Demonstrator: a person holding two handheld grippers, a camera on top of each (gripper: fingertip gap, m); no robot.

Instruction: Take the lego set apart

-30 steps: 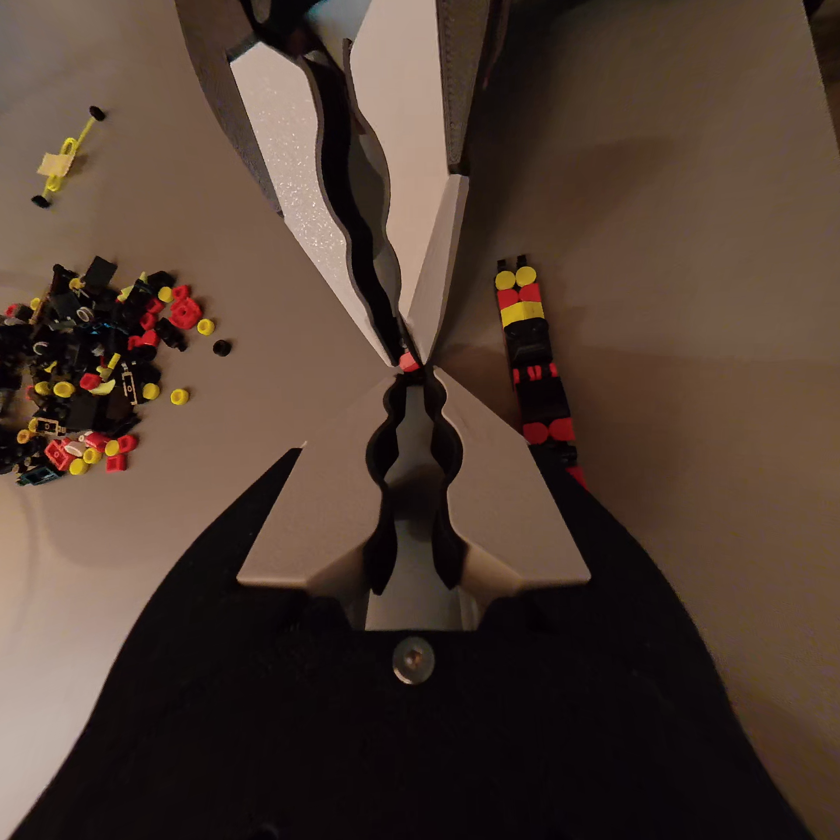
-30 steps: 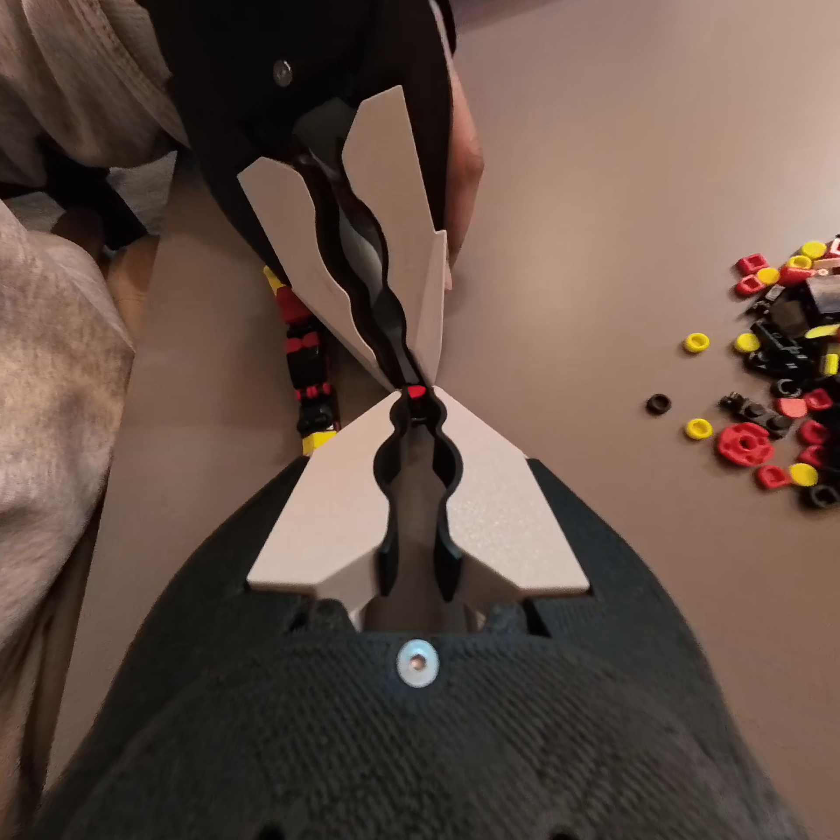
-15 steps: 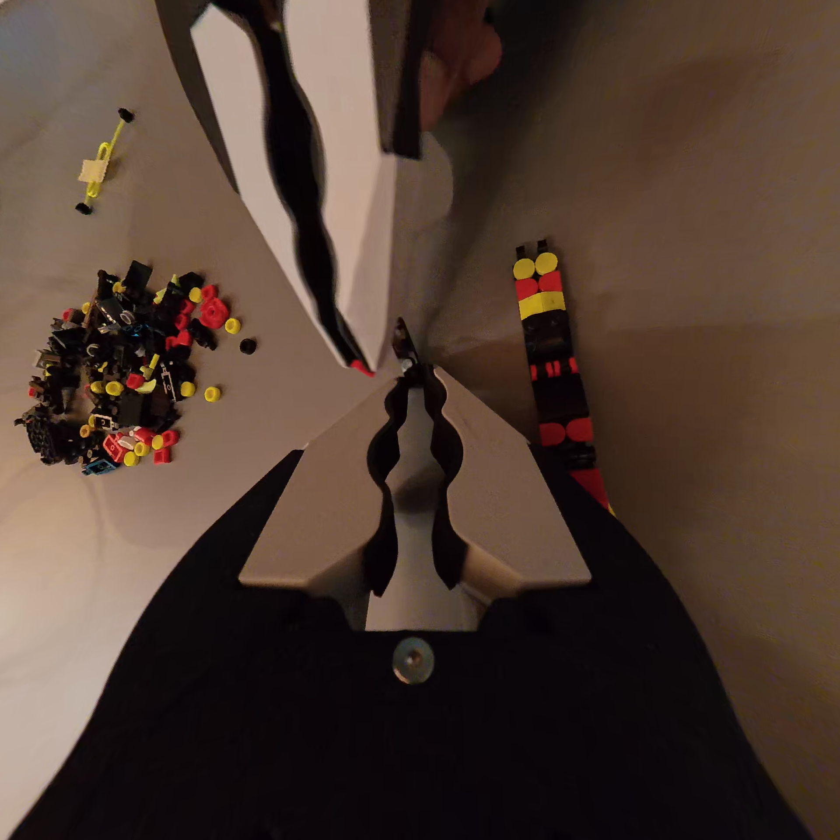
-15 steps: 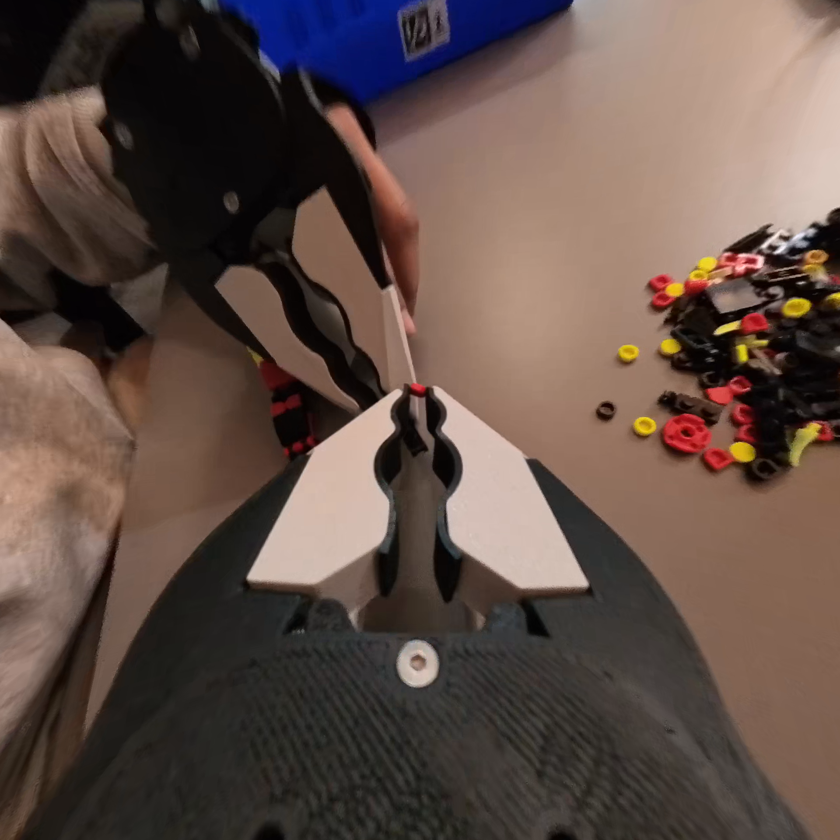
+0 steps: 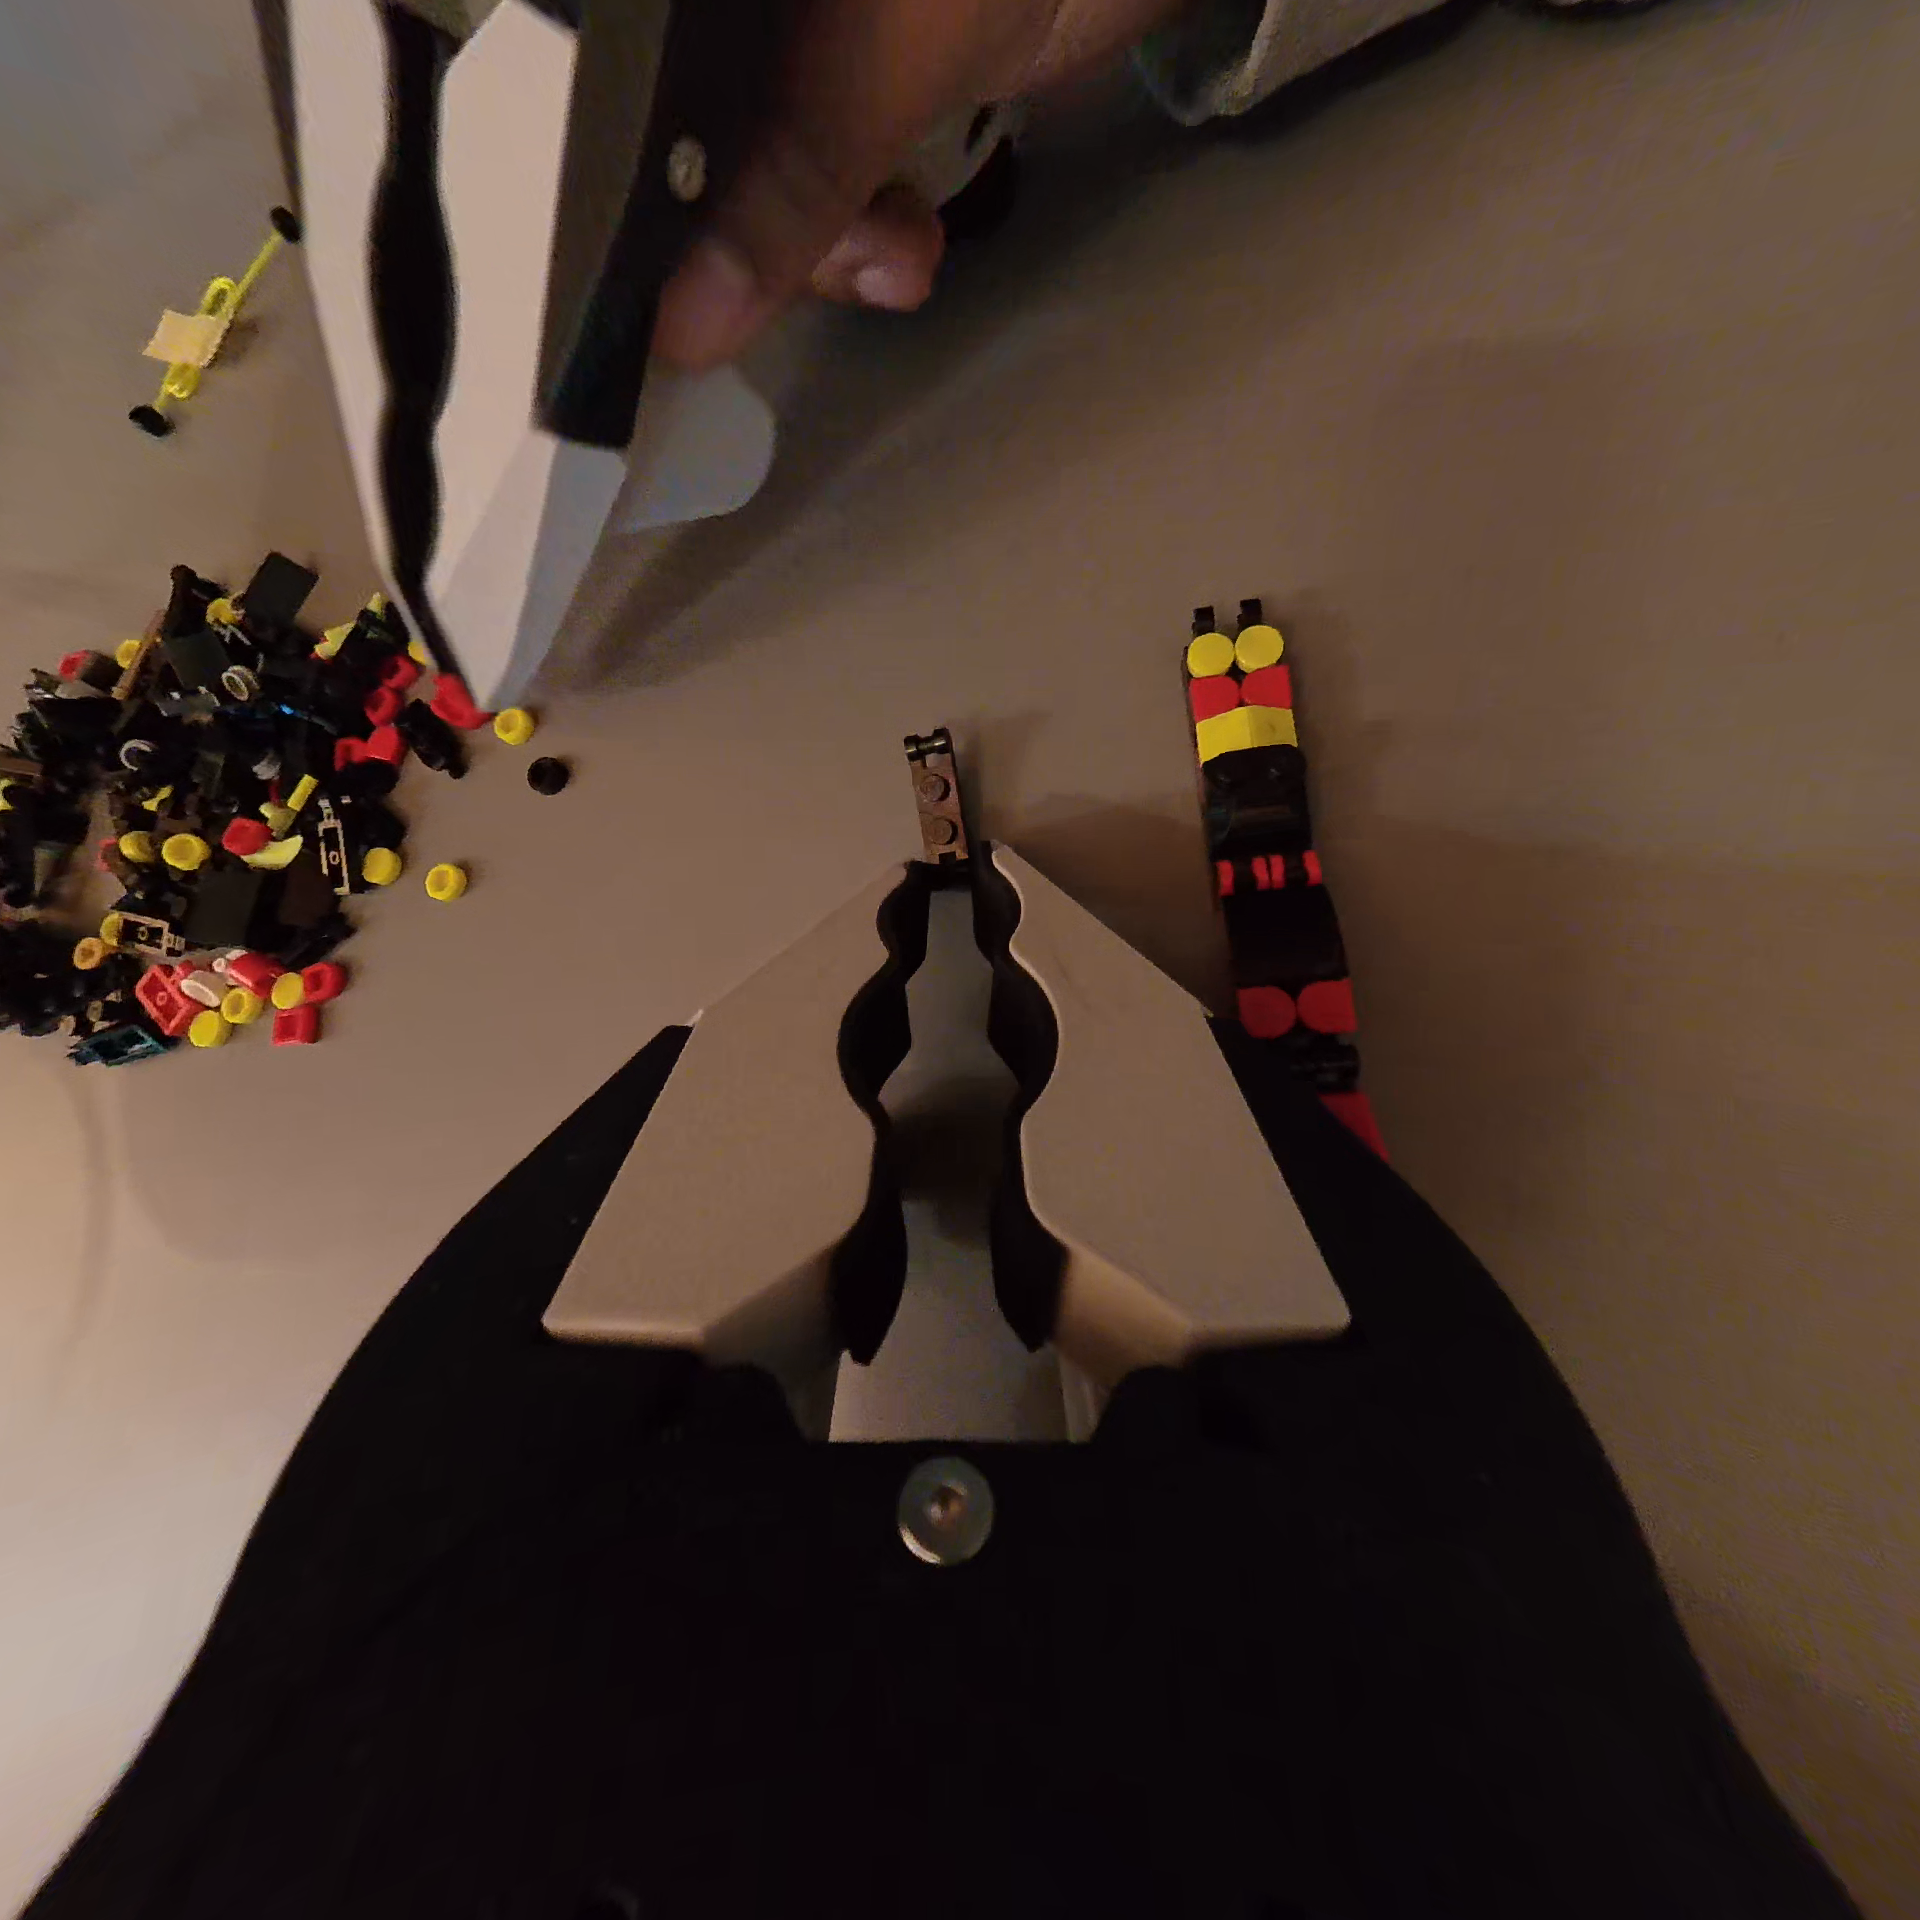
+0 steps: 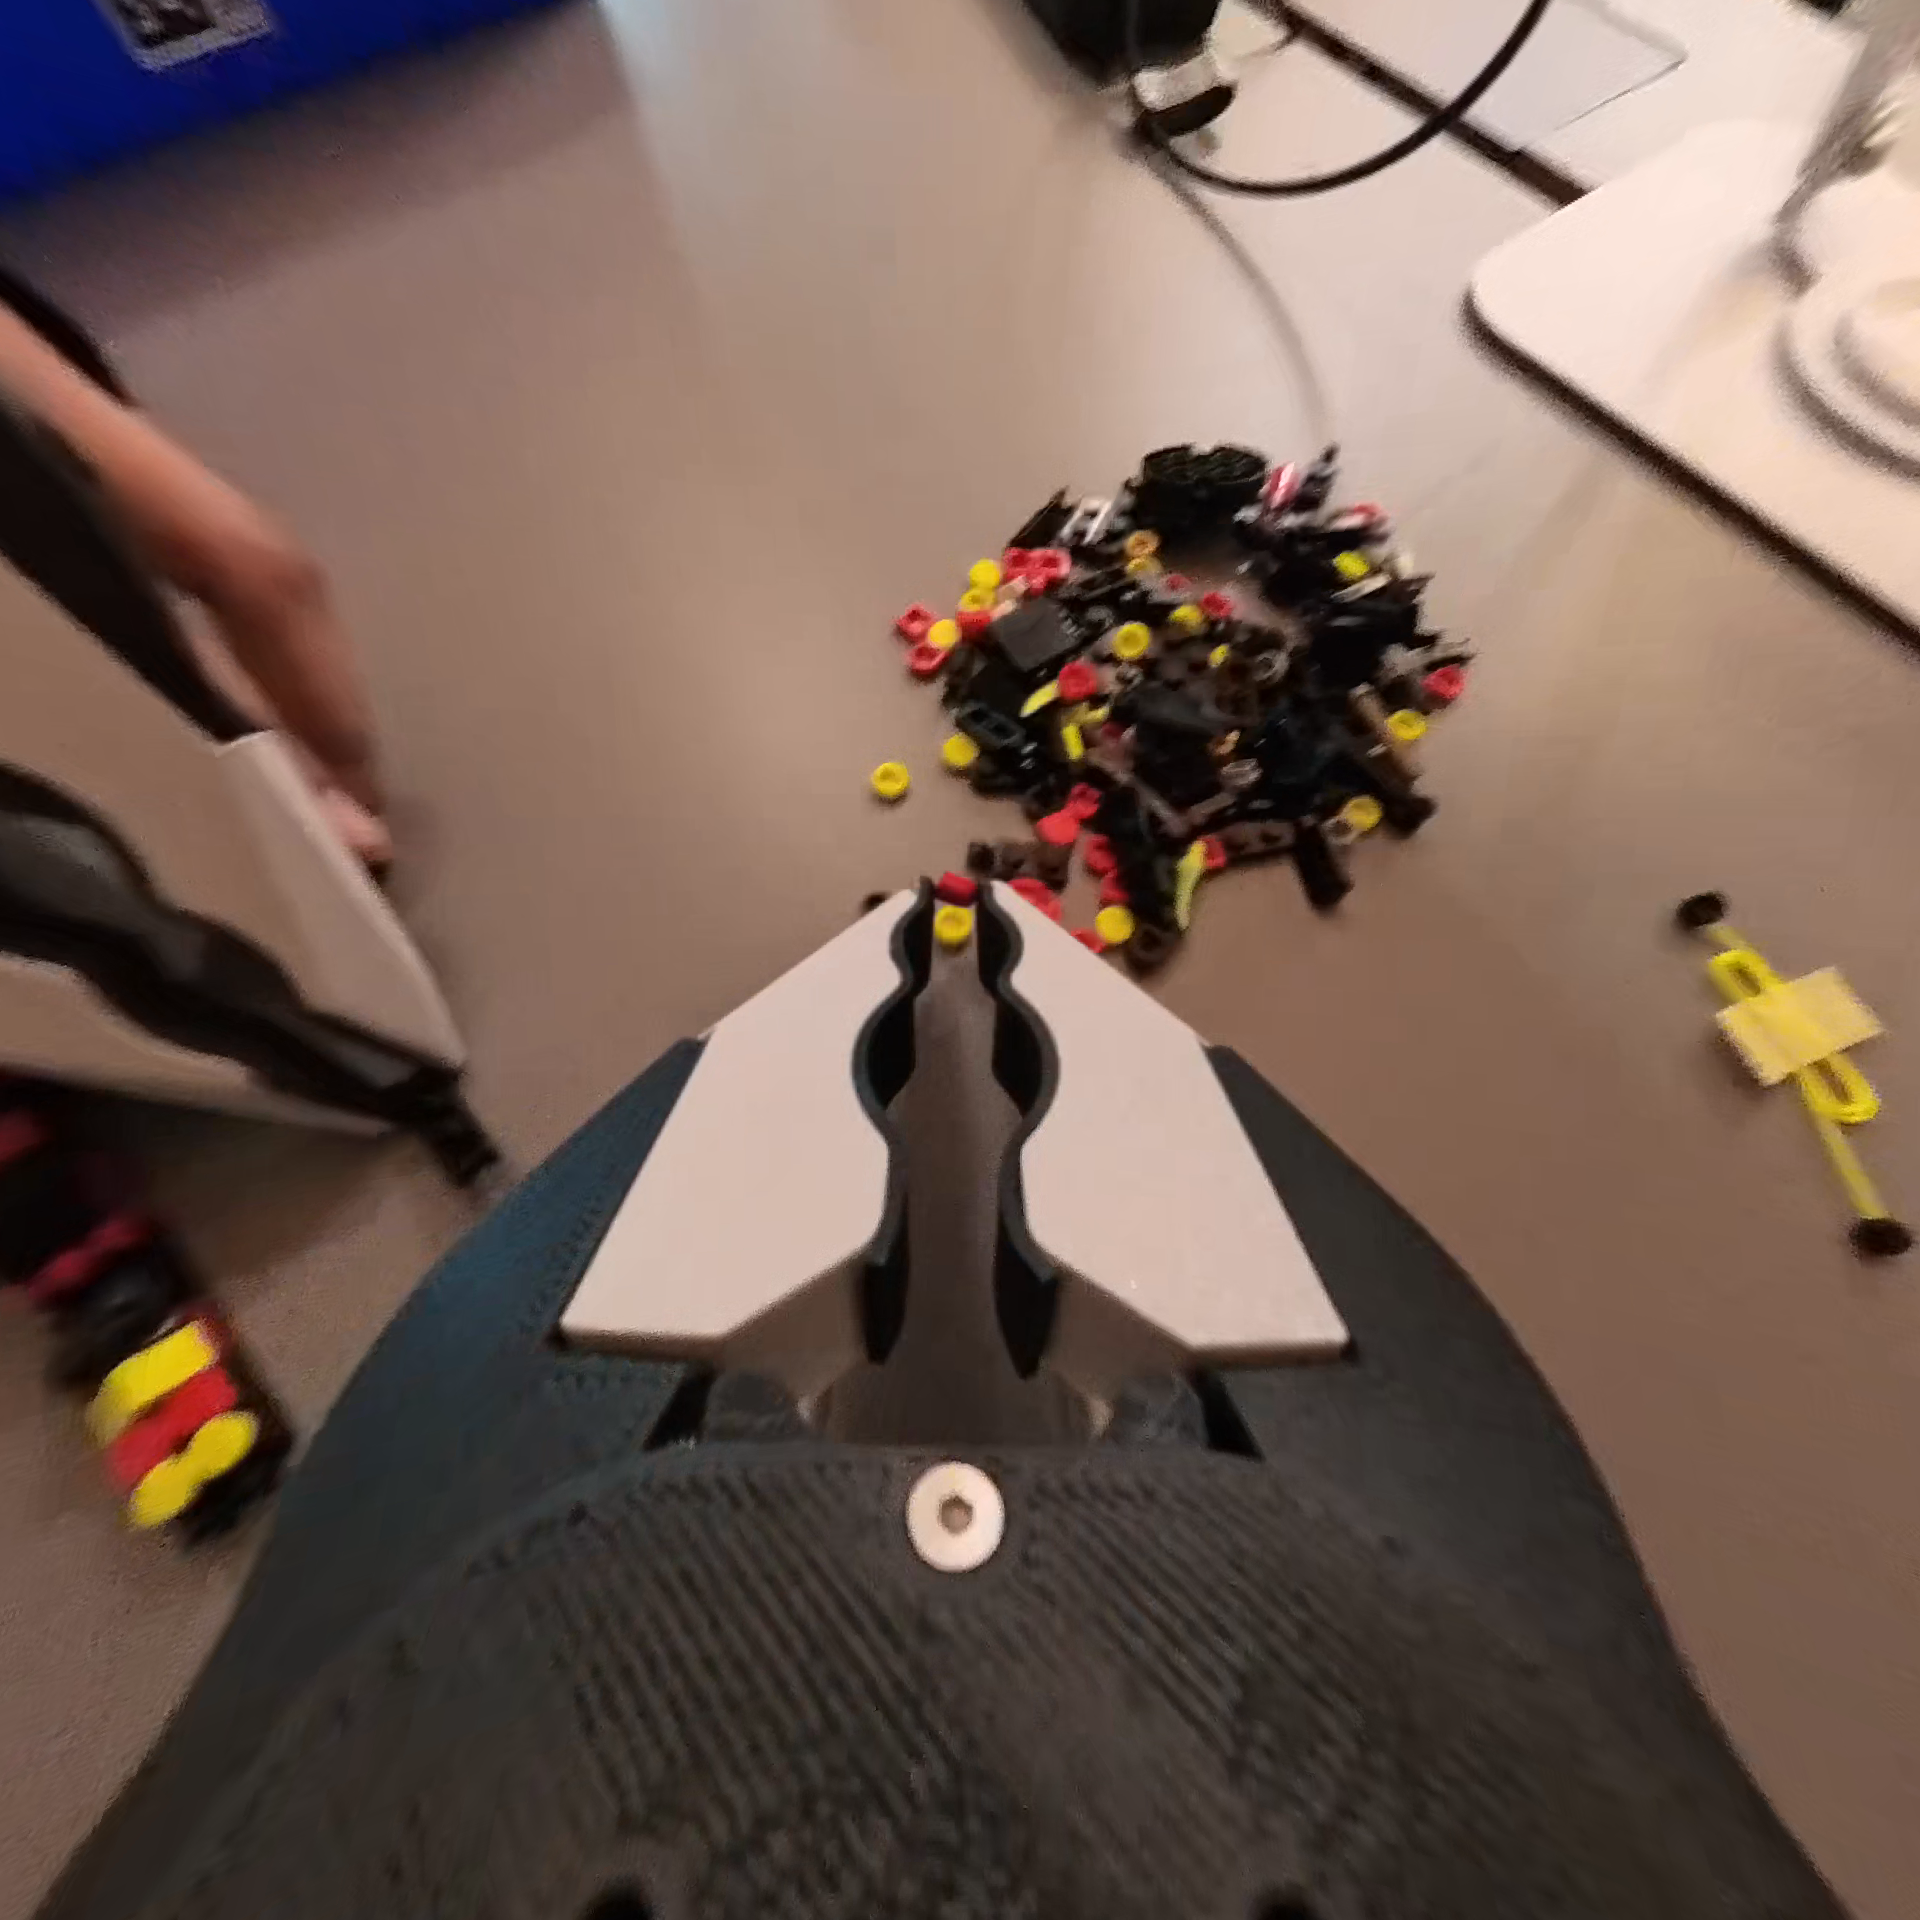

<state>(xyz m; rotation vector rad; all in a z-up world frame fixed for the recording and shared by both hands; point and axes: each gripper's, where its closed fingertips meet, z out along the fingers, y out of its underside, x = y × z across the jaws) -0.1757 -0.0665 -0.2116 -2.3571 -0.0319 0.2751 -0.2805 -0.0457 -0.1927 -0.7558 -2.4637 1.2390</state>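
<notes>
My left gripper (image 5: 943, 868) is shut on a small dark plate with two studs (image 5: 940, 808) and holds it above the table. A long black, red and yellow lego strip (image 5: 1262, 831) lies just right of it; it also shows blurred in the right wrist view (image 6: 156, 1382). My right gripper (image 6: 956, 902) is shut on a small red piece (image 6: 956, 886) at the near edge of the pile of loose pieces (image 6: 1174, 686). In the left wrist view the right gripper (image 5: 462, 691) holds the red piece (image 5: 457, 707) at the pile (image 5: 197, 810).
A yellow axle piece with black ends (image 6: 1797, 1049) lies right of the pile; it also shows in the left wrist view (image 5: 203, 322). A white stand base (image 6: 1714, 343), a black cable (image 6: 1257, 270) and a blue box (image 6: 156, 62) are at the far side. There is about 11 centimeters between the tips of the two grippers.
The two grippers were tip to tip on one small red and dark assembly. They have pulled apart: the right one carried the red piece to the pile, the left one kept the dark plate.
</notes>
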